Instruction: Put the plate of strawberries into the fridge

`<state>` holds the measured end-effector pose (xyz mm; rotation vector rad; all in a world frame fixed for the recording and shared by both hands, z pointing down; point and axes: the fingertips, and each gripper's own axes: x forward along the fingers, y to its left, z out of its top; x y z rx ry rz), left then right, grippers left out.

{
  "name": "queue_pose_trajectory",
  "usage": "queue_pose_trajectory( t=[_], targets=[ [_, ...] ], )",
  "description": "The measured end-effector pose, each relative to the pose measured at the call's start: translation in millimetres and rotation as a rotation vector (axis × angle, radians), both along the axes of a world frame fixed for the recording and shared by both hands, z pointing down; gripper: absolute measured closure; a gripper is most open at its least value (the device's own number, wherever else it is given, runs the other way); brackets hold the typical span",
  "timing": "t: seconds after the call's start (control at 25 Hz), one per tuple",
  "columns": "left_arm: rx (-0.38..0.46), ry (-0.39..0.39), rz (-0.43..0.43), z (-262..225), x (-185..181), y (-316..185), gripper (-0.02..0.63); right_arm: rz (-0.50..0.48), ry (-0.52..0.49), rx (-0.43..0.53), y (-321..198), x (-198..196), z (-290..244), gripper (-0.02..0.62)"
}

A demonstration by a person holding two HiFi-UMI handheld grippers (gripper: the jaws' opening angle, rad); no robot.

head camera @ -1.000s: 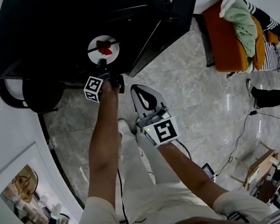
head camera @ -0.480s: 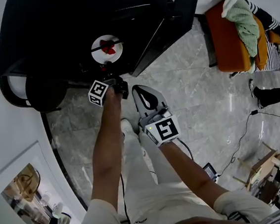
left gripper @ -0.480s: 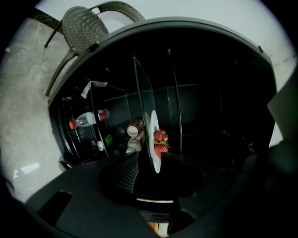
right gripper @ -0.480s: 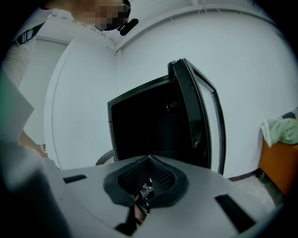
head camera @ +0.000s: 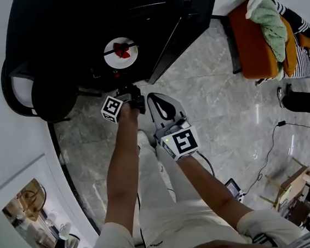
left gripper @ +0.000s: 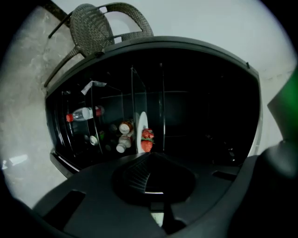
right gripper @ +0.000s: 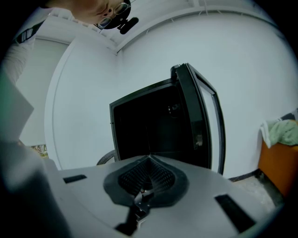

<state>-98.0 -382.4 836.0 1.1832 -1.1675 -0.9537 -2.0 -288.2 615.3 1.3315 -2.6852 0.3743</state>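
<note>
While the plate (head camera: 120, 53) of strawberries (head camera: 122, 49) rests inside the open black fridge (head camera: 46, 33), the left gripper (head camera: 129, 90) hangs just outside at the plate's six o'clock, its jaws just closed together on nothing. At its three o'clock, the right gripper (head camera: 155, 97) also has its jaws together and empty. In the left gripper view, bottles (left gripper: 123, 135) stand at the plate's nine o'clock.

One fridge (head camera: 51, 27) holds one plate (head camera: 113, 58) with two strawberries (left gripper: 147, 139). Three bottles (left gripper: 84, 113) show inside (more may sit in the dark). There is one wicker chair (left gripper: 91, 25) and one orange seat (head camera: 248, 39).
</note>
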Motion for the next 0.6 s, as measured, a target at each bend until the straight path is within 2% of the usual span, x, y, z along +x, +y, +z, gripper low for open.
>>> queue_pose_trajectory(
  t=[0.12,0.6],
  targets=[
    [0.050,0.011,0.007,-18,0,7,0.604,0.001,0.000,-0.001,3,-1,-3,0.583],
    [0.154,0.025,0.012,-79,7,27,0.606,0.030,-0.013,-0.029,11,0,-14,0.583]
  ],
)
